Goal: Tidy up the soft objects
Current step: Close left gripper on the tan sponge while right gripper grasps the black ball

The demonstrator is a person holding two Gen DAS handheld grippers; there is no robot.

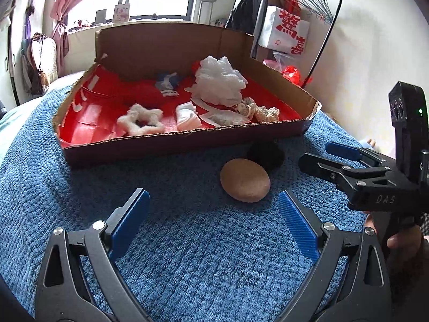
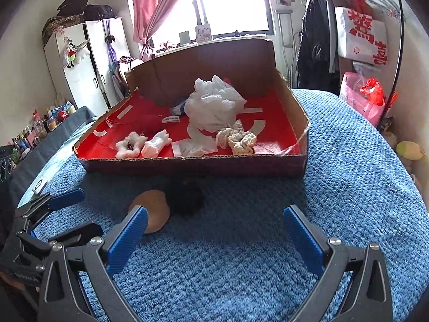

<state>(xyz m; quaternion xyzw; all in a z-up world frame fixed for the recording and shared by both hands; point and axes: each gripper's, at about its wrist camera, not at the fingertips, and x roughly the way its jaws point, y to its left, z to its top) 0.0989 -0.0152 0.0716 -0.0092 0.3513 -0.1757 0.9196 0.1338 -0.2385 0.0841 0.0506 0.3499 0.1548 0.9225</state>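
Note:
A tan egg-shaped cushion [image 1: 245, 180] [image 2: 152, 209] lies on the blue blanket [image 1: 187, 241] just before a low cardboard box [image 1: 171, 145] [image 2: 203, 165] with a red floor. A black fluffy thing [image 1: 266, 153] [image 2: 185, 197] sits beside the cushion, against the box front. Inside the box are a white mesh puff [image 1: 218, 80] [image 2: 213, 104], a white star-shaped scrunchie [image 1: 140, 119] [image 2: 130, 145], a small white cloth [image 1: 187, 116] [image 2: 156, 143] and cream scrunchies [image 1: 264, 111] [image 2: 238, 138]. My left gripper [image 1: 213, 213] is open, short of the cushion. My right gripper [image 2: 215, 228] is open behind both loose items.
A clothes rack [image 1: 308, 8] with hangers, dark garments and a white bag with red characters stands at the back right. Red and pink plastic bags [image 2: 367, 96] sit by the bed edge. A white wardrobe [image 2: 88, 64] and a cluttered counter [image 2: 40, 131] are at the left.

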